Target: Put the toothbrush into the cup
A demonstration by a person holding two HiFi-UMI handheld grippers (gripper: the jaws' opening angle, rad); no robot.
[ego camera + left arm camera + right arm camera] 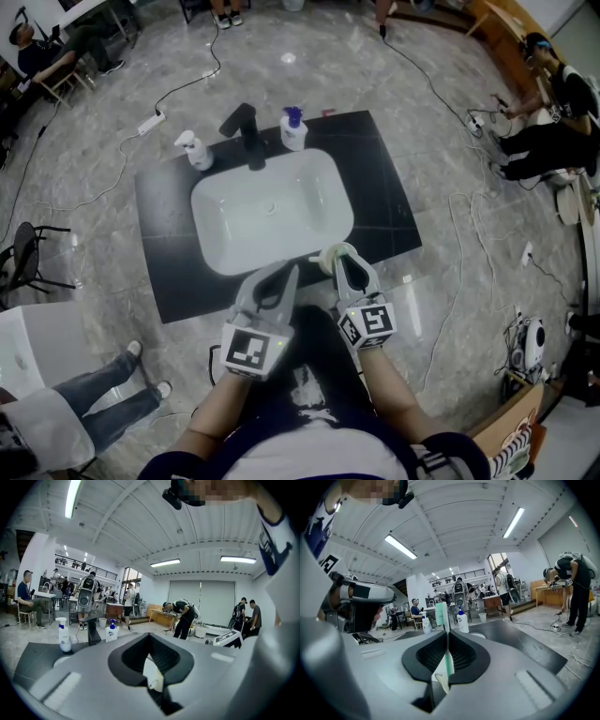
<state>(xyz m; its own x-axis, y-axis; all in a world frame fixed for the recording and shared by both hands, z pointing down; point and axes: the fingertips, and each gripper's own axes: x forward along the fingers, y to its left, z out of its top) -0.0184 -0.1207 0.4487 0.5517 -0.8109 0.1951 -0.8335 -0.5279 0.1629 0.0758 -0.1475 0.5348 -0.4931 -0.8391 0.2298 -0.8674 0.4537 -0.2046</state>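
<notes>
Two bottles (195,150) (293,129), one sink (220,246), one faucet (247,133), one toothbrush (441,615)

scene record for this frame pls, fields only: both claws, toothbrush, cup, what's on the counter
right claw: shut on the toothbrush, at the counter's near edge
toothbrush: upright, bristle head above the jaws
left claw: jaws together, nothing clearly held, beside the right claw
cup: probably the pale round thing at the right claw's tip, not certain
counter: black, with white sink and black faucet
bottles: spray bottle left of the faucet, pump bottle right of it
</notes>
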